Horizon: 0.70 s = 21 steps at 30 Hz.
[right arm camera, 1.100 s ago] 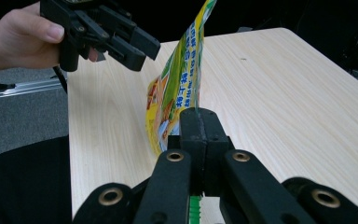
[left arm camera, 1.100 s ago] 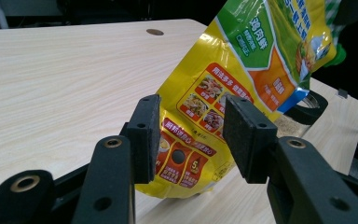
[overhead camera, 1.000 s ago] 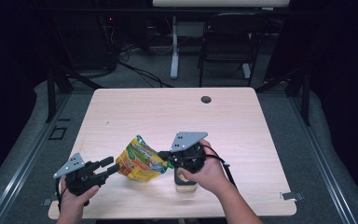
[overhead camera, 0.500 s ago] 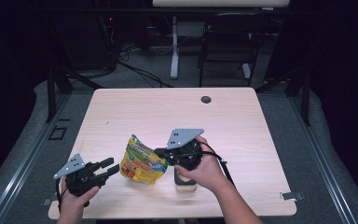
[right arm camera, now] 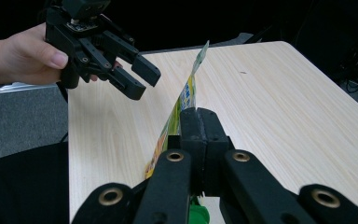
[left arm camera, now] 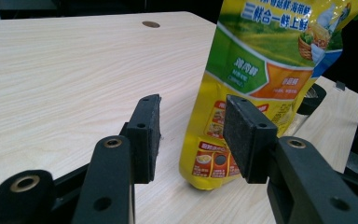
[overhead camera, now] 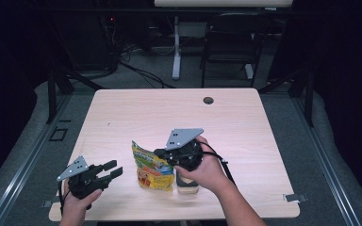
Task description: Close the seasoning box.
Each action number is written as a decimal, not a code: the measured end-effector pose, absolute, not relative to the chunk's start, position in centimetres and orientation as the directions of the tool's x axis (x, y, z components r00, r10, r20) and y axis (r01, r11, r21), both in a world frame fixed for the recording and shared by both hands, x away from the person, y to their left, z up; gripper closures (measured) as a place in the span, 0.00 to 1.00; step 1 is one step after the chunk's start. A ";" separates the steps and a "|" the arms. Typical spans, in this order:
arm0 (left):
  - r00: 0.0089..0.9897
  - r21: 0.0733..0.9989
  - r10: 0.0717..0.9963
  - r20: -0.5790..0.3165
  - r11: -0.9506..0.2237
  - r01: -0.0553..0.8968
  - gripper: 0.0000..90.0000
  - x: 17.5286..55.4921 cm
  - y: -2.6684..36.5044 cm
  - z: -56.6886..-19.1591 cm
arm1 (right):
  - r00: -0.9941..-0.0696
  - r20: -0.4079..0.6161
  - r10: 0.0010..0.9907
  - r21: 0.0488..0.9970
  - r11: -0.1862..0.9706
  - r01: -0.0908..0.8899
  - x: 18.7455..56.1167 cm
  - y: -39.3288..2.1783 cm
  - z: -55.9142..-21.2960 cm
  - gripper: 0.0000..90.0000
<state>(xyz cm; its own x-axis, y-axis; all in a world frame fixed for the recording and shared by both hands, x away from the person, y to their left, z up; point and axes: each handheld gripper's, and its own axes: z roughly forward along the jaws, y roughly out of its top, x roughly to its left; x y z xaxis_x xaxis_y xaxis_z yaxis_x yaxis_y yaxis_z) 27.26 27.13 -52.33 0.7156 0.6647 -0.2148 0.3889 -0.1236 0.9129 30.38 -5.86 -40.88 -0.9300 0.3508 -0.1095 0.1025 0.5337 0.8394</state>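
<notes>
Holding a yellow pouch point(overhead camera: 152, 167) upright near the desk's point(overhead camera: 122, 117) front edge.
Left gripper point(overhead camera: 104, 170) waits with jaws wide, empty; right gripper point(overhead camera: 162, 153) pinches the soft, probably light, crinkly pouch's top corner; a lower side hold looks steadier.

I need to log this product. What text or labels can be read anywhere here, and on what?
"三鲜合一鲜上鲜": top of the yellow pouch, left gripper view.
White characters on its green panel and orange panel: too blurred to read.
Small print near the pouch's bottom: too small to read.
</notes>
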 end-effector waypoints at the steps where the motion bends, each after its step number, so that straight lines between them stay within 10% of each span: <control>1: 0.716 0.913 0.664 -0.215 -0.124 0.389 0.63 27.3 27.2 -52.3 | -0.930 -0.111 0.349 0.840 0.533 0.100 30.4 -5.8 -40.9 1.00; 21: 0.713 0.911 0.665 -0.223 -0.118 0.395 0.61 27.1 27.4 -52.3 | -0.947 -0.069 0.314 0.845 0.523 0.112 29.9 -4.5 -41.3 0.92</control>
<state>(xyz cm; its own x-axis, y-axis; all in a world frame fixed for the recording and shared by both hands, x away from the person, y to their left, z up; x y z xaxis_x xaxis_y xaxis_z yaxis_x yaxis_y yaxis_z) 27.10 27.38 -52.31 0.7125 0.6653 -0.2229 0.3954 -0.1184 0.9109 29.89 -4.52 -41.28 -0.9470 0.3137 -0.0690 0.1116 0.5229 0.8451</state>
